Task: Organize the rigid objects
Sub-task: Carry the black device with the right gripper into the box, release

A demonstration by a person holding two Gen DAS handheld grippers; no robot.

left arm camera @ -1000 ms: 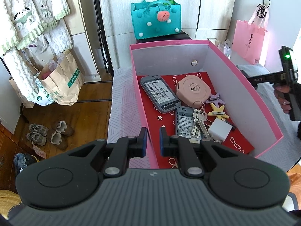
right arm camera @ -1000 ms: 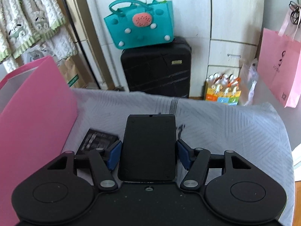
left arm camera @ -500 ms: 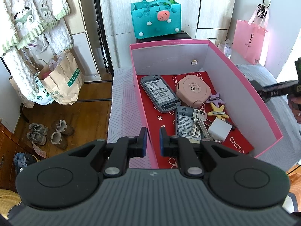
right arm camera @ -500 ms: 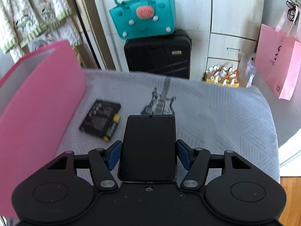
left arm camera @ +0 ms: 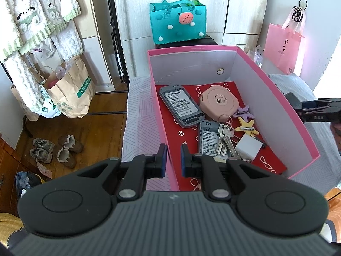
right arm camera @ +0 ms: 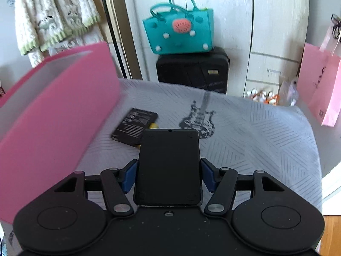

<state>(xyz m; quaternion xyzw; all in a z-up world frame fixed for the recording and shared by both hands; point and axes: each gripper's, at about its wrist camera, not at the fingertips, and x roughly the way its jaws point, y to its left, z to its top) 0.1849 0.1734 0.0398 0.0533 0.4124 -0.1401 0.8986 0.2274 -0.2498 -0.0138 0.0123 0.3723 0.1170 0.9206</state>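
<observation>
A pink box [left arm camera: 277, 98] stands on the grey bedspread. In it lie a grey phone [left arm camera: 181, 105], a round pink case [left arm camera: 219, 102], a smaller phone [left arm camera: 207, 136], keys [left arm camera: 223, 140], starfish clips [left arm camera: 246, 125] and a white cube [left arm camera: 248, 147]. My left gripper [left arm camera: 172, 162] straddles the box's near left wall, jaws nearly closed on it. My right gripper [right arm camera: 168, 172] is shut on a black flat device [right arm camera: 168, 166], held above the bedspread to the right of the box [right arm camera: 53, 115]. A black battery pack [right arm camera: 134, 125] lies on the bedspread beside the box.
A teal bag [right arm camera: 179, 32] sits on a black suitcase [right arm camera: 191, 70] beyond the bed. A pink paper bag [right arm camera: 321, 85] hangs at right. Paper bags [left arm camera: 68, 89] and shoes [left arm camera: 55, 149] are on the wooden floor at left. The right gripper shows in the left wrist view [left arm camera: 317, 111].
My right gripper has lifted and pulled back with the black device; the battery pack and guitar print came into view. The left gripper has not moved.
</observation>
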